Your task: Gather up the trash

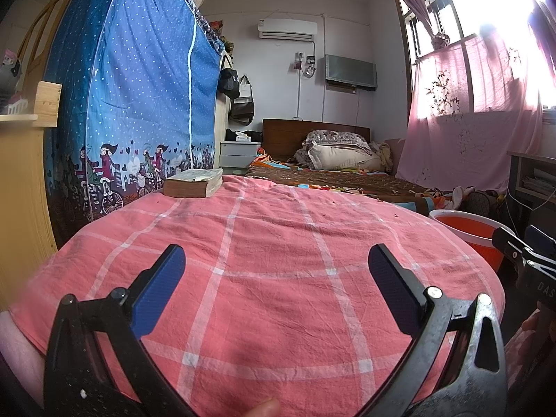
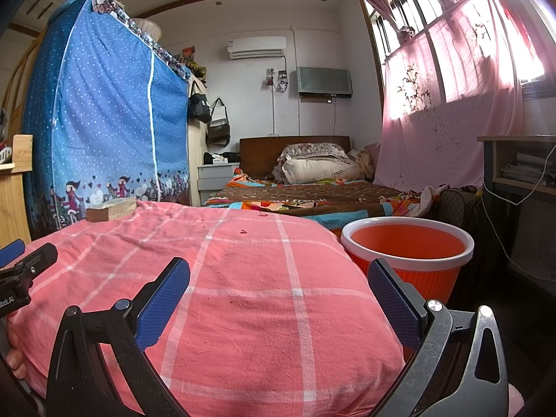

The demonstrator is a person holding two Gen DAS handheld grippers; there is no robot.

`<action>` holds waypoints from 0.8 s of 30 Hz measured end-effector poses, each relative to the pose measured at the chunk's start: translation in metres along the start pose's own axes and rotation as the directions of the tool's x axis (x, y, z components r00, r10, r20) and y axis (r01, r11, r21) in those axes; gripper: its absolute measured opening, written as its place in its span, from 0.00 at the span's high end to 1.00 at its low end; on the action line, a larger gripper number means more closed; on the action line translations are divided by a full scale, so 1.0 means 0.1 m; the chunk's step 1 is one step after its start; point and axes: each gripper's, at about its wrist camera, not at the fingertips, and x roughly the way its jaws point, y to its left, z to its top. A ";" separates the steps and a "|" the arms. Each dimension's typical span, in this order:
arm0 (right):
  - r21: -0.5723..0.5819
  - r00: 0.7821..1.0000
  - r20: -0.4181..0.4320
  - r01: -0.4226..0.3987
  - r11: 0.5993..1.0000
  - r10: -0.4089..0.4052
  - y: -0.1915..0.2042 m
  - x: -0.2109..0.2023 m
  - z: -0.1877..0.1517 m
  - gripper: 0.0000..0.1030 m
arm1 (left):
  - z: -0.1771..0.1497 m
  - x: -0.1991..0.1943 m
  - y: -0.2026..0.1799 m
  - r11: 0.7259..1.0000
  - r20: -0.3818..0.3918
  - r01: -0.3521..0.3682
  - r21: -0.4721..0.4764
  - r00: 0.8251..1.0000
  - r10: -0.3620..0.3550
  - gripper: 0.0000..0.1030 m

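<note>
Both grippers hover over a tabletop covered with a pink cloth checked in white lines (image 1: 264, 278), and both are empty. The left gripper (image 1: 276, 260) has its blue-padded fingers (image 1: 160, 295) spread wide with nothing between them but cloth; the right gripper (image 2: 278, 274) is released the same way, its right-hand finger reaching in front of the rim of the orange ribbed plastic bin with a white rim (image 2: 406, 253). That bin stands on the floor just beside the tabletop's right edge, and its inside looks bare as far as the right wrist view shows. The only trash visible is a few small dark red crumbs (image 2: 242, 231) scattered on the cloth toward the far side — tiny specks, too small to identify. At the far left corner of the cloth lies a thick old brown-covered book (image 1: 193, 182), flat. In the left wrist view the right gripper shows at the right edge, near the bin; in the right wrist view the left gripper's finger tip shows at the left edge. Behind stand a blue dotted fabric wardrobe (image 1: 139, 87) and a bed with a patterned brown cover (image 2: 305, 194).
</note>
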 end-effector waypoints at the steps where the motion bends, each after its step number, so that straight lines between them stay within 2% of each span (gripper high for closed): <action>1: 0.000 1.000 0.000 0.000 1.000 0.000 0.00 0.00 0.00 0.00 | 0.00 0.00 0.00 1.000 0.000 0.000 0.000 1.000 0.000 0.00; 24: 0.002 1.000 -0.001 0.000 1.000 0.000 0.00 0.00 0.01 0.00 | -0.02 0.03 0.02 1.000 -0.015 0.009 -0.005 1.000 -0.009 0.00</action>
